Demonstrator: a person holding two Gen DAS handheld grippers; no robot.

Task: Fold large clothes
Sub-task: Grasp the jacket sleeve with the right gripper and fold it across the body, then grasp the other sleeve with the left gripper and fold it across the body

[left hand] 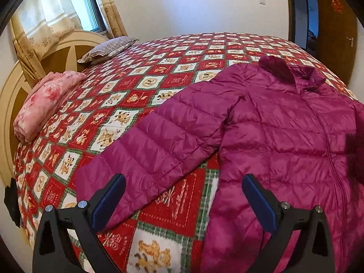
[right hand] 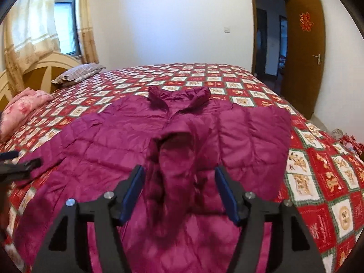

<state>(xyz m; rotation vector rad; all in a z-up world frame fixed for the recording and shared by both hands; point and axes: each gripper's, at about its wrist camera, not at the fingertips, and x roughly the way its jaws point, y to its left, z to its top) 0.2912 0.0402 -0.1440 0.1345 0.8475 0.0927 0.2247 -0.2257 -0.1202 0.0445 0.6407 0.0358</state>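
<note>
Magenta quilted jacket (right hand: 113, 145) lies face up on the bed (right hand: 318, 163), zip closed, collar (right hand: 179, 94) toward twelve o'clock in the right wrist view. Its sleeve (right hand: 173, 166) on the three o'clock side is folded across the chest and runs down toward six o'clock, ending between the right gripper (right hand: 179, 190) fingers (right hand: 134, 188); these stand apart, their blue pads clear of the cloth on both sides, so nothing is gripped. In the left wrist view the other sleeve (left hand: 159, 136) stretches out toward eight o'clock from the shoulder, flat on the red patchwork quilt (left hand: 159, 216). The left gripper (left hand: 183, 199) hangs over the gap between that sleeve and the jacket body, fingers (left hand: 109, 202) spread wide and holding nothing; the left finger overlaps the sleeve's cuff end in the picture, though contact cannot be told. At ten o'clock near the headboard (left hand: 13, 95) sit a folded pink blanket (left hand: 43, 104) and a striped pillow (left hand: 107, 49). An open brown door (right hand: 304, 52) stands at two o'clock.
</note>
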